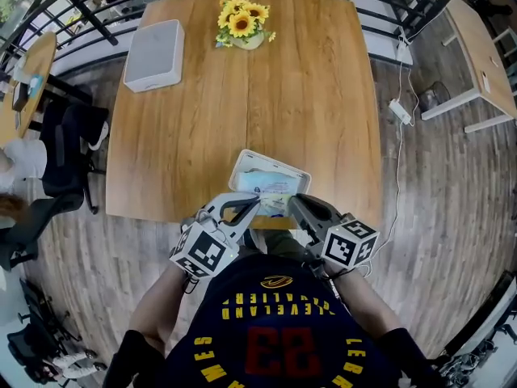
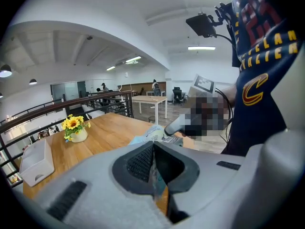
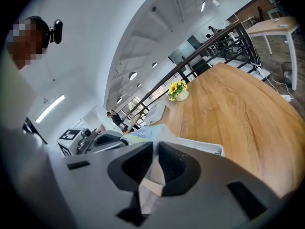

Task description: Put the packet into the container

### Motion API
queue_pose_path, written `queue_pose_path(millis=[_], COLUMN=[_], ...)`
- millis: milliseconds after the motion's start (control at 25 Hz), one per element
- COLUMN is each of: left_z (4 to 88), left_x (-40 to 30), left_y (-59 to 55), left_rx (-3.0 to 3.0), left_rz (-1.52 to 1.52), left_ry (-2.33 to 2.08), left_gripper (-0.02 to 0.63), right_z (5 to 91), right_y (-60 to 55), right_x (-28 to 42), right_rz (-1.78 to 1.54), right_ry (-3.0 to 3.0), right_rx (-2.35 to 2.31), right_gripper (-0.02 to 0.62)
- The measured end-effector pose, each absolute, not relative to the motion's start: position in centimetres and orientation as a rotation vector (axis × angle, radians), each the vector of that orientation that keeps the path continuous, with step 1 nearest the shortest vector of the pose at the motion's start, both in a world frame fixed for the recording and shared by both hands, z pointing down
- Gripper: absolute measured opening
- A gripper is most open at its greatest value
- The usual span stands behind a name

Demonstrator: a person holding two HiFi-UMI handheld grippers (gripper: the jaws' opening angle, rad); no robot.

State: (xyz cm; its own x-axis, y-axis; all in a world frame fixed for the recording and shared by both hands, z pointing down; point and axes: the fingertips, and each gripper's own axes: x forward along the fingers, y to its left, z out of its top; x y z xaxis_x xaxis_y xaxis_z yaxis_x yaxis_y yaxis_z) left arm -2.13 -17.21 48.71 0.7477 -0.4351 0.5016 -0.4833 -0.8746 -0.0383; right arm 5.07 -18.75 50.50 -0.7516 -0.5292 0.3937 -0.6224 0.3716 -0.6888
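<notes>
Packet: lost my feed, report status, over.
Left gripper, right gripper both shut on packet. Packet held over container, not yet released. Nothing blocking.

The packet (image 1: 273, 186) is bridging the gap between my left gripper (image 1: 250, 201) and right gripper (image 1: 293, 200), the container (image 1: 271, 158) rim sitting just beneath. Ahead, bare tabletop (image 1: 283, 95) is lying open; a white box (image 1: 153, 53) and sunflower vase (image 1: 242, 26) are standing far off.

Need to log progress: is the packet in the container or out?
Out: left gripper and right gripper both pinch the packet over the container; whether it touches inside, cannot tell.
</notes>
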Motion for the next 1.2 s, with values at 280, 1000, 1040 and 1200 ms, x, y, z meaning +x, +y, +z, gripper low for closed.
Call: queue_pose_path(millis=[280, 1000, 1040, 1200], left_z=[52.7, 57.5, 57.8, 58.8], left_x=[-0.8, -0.4, -0.5, -0.9], left_y=[-19.3, -20.0, -20.0, -20.1], left_rx=[2.831, 2.821, 2.817, 2.802], left_rz=[0.882, 0.987, 0.983, 0.977], left_ry=[-0.697, -0.462, -0.452, -0.418], left_gripper=[0.006, 0.006, 0.006, 0.006], right_z=[54.7, 59.7, 59.9, 60.7], right_y=[-20.3, -20.3, -20.3, -20.2], right_x=[6.0, 5.9, 5.9, 5.6], right_rz=[1.276, 1.310, 1.310, 1.323], right_ry=[-2.447, -2.281, -2.274, -2.246], right_rx=[0.968, 1.000, 1.003, 1.022], right_gripper=[0.043, 0.035, 0.035, 0.034])
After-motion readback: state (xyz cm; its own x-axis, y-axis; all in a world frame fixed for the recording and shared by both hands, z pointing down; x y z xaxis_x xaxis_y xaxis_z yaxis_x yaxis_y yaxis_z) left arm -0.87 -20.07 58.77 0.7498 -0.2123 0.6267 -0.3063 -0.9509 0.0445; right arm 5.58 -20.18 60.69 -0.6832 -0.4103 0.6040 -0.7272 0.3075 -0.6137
